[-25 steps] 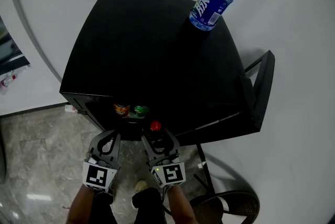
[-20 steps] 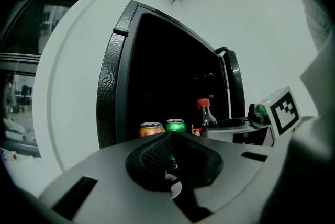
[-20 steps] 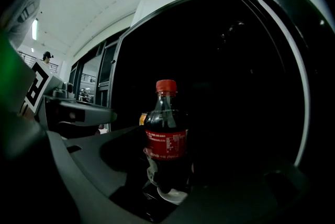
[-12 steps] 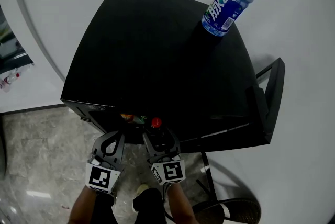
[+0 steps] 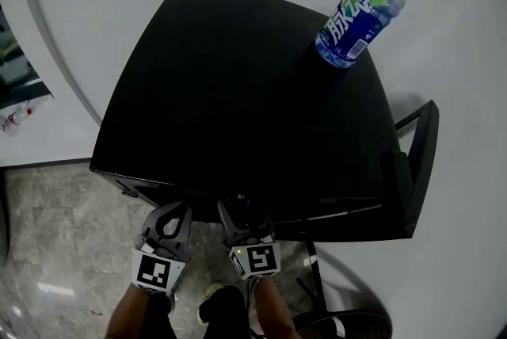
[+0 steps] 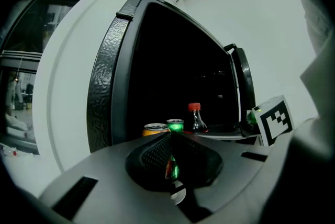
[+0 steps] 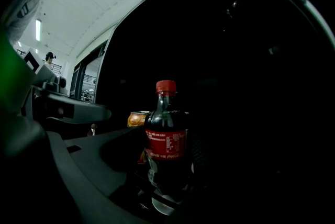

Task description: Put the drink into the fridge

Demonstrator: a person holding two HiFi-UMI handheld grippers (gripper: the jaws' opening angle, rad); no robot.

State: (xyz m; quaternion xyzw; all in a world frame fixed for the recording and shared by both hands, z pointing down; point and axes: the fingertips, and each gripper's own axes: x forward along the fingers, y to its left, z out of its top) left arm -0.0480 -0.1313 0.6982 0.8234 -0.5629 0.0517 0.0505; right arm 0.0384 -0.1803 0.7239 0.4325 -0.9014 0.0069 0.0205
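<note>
A dark cola bottle [image 7: 166, 144] with a red cap and red label stands upright between the jaws of my right gripper [image 7: 168, 186], which is shut on it. It is at the dark opening of the black fridge [image 5: 238, 92]. In the head view the right gripper [image 5: 244, 220] reaches under the fridge's front edge, and the bottle is hidden there. The left gripper view shows the same cola bottle [image 6: 195, 117] at the opening, past my left gripper [image 6: 170, 157], which is shut on nothing. My left gripper [image 5: 169, 220] hangs just left of the right one.
An orange can [image 6: 155, 127] and a green can [image 6: 175, 124] stand inside the fridge, left of the cola. The fridge door [image 5: 420, 163] hangs open at the right. A blue-labelled water bottle [image 5: 366, 6] stands on the fridge top's far right corner. Marble floor [image 5: 55, 250] lies at the left.
Both grippers have moved forward toward the fridge. The cola's red cap and the two cans have slipped out of the head view under the fridge's front edge.
</note>
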